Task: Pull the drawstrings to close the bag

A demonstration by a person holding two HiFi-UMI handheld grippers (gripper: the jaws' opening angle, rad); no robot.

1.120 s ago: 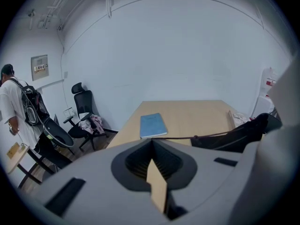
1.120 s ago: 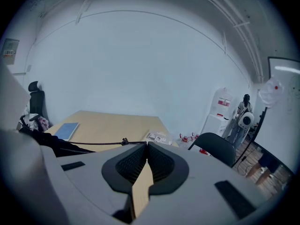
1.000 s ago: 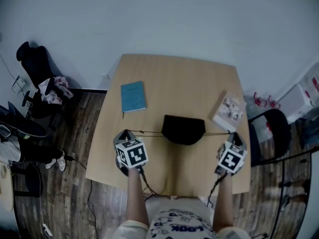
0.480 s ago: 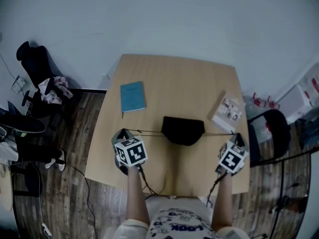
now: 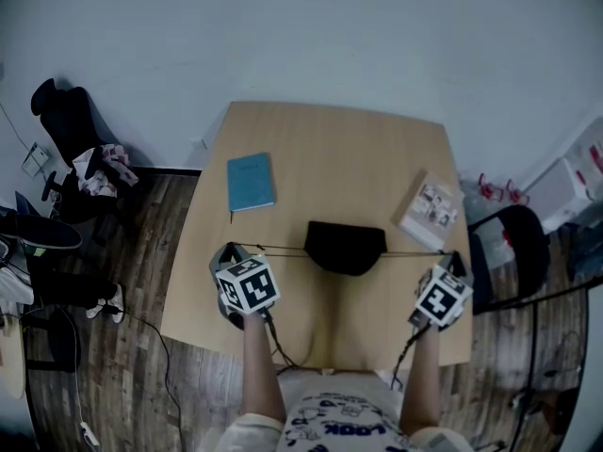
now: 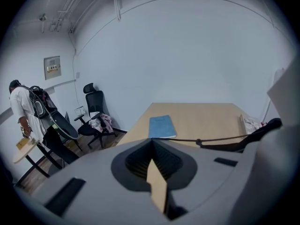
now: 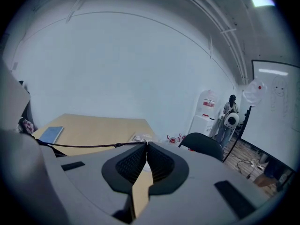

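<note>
A black drawstring bag (image 5: 346, 246) lies on the wooden table (image 5: 330, 149), near its front middle. Thin black drawstrings (image 5: 273, 250) run taut from both sides of the bag's mouth. My left gripper (image 5: 234, 248) is shut on the left string's end, left of the bag. My right gripper (image 5: 451, 255) is shut on the right string's end, near the table's right edge. In the left gripper view the string (image 6: 187, 140) leaves the shut jaws of the left gripper (image 6: 152, 140) toward the bag (image 6: 255, 134). In the right gripper view the knotted string (image 7: 93, 146) leads left from the right gripper (image 7: 146, 144).
A blue notebook (image 5: 251, 182) lies at the table's left, a printed booklet (image 5: 429, 209) at its right. A black office chair (image 5: 66, 121) stands on the floor at left, another chair (image 5: 513, 243) at right. Each gripper view shows a person far off: (image 6: 21, 111), (image 7: 229, 114).
Both grippers have drifted slightly outward, the left one leftward and the right one rightward, keeping the strings taut. The bag has stayed in place.
</note>
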